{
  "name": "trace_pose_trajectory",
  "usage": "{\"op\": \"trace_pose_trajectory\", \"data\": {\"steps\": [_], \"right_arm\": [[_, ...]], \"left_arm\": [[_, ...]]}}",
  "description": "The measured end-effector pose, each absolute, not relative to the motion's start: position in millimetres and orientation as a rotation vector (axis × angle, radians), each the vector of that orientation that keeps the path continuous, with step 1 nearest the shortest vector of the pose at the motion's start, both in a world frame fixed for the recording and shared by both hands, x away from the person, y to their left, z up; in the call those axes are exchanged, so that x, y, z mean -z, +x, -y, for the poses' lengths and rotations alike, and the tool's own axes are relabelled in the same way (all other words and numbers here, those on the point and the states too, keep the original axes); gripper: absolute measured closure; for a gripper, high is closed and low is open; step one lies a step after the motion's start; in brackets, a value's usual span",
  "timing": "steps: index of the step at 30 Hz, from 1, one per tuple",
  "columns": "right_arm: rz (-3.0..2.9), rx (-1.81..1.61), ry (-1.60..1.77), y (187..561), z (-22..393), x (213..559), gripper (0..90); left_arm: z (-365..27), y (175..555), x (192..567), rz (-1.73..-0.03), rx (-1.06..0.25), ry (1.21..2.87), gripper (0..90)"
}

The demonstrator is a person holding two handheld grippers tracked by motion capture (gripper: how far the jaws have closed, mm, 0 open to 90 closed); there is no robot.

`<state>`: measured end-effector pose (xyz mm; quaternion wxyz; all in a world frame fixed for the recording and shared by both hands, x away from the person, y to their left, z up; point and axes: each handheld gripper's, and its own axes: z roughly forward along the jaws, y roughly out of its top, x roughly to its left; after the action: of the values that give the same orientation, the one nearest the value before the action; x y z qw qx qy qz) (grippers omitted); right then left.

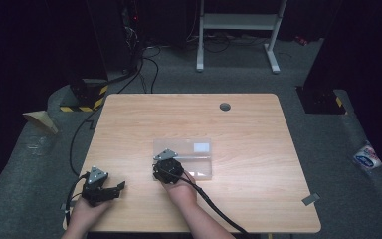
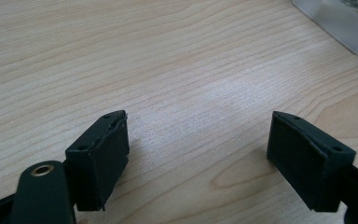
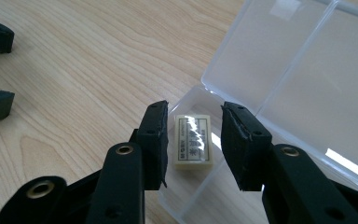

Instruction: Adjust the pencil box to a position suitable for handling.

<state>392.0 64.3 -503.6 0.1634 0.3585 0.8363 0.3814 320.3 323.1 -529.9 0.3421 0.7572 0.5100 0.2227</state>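
We are holding the right gripper (image 3: pixel 193 140) with its jaws spread either side of the eraser (image 3: pixel 193 140) lying in the open clear box (image 3: pixel 303 84), so we should be centring before closing, while the left gripper (image 2: pixel 198 158) is resting wide open on the table (image 2: pixel 121 56).

1. A light wooden table (image 1: pixel 258 189) with rounded corners stands on grey carpet (image 1: pixel 179 74).
2. A round dark grommet (image 1: pixel 225 106) sits near the table's far edge.
3. A white metal stand (image 1: pixel 238 22) with two legs stands beyond the table.
4. Black cables (image 1: pixel 146 62) trail across the carpet at far left.
5. A block with yellow-and-black striping (image 1: pixel 87 97) lies off the far-left corner.
6. A small printed packet (image 1: pixel 367 157) lies on the floor at right.
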Motion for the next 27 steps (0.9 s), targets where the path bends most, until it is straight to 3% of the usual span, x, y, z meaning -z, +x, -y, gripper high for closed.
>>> {"op": "trace_pose_trajectory", "data": {"steps": [27], "right_arm": [[-2.37,-1.099,1.017,392.9,-52.4,494.7,61.6]], "left_arm": [[-323.0,320.2,529.8,-1.326,-0.581,1.972,20.9]]}}
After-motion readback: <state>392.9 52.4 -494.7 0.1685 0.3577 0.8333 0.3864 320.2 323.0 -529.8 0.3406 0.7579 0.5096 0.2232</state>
